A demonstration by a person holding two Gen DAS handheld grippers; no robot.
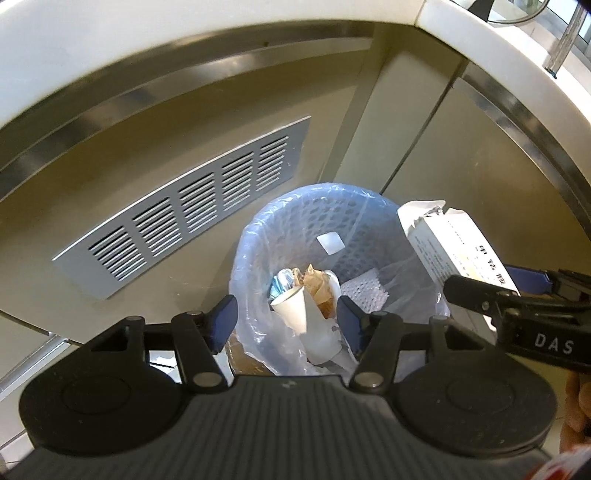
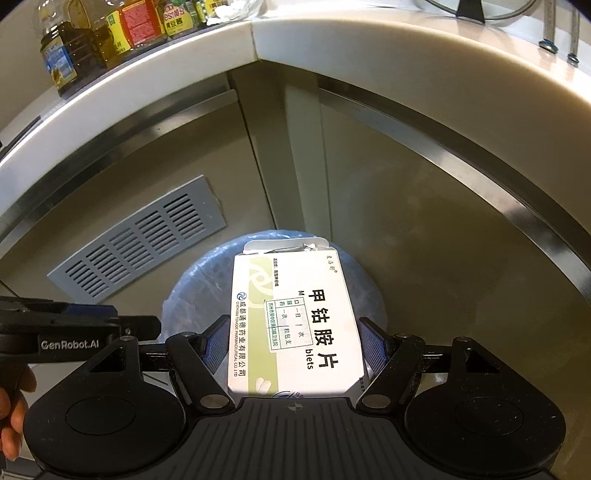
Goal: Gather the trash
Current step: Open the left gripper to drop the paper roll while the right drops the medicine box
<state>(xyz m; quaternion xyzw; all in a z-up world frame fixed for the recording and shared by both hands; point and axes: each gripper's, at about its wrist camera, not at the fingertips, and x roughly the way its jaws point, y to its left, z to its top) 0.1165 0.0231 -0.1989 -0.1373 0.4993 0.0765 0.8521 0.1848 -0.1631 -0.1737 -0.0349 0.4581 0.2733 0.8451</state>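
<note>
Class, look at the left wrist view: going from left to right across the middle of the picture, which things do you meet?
Grey slatted metal vent grille → pale blue perforated plastic waste bin lined with a clear bag → white cardboard medicine box → right gripper, clamped on that box.

My left fingers (image 1: 286,314) hang above the bin (image 1: 258,236) at frame centre, with a paper cup (image 1: 291,306) and wrappers (image 1: 317,284) inside it. A vent (image 1: 181,210) sits upper left of the bin. At right, my right fingers (image 2: 293,341) hold a box (image 2: 295,317) over the bin's rim. Bottles (image 2: 110,33) stand on the surface (image 2: 147,74) at upper left.
</note>
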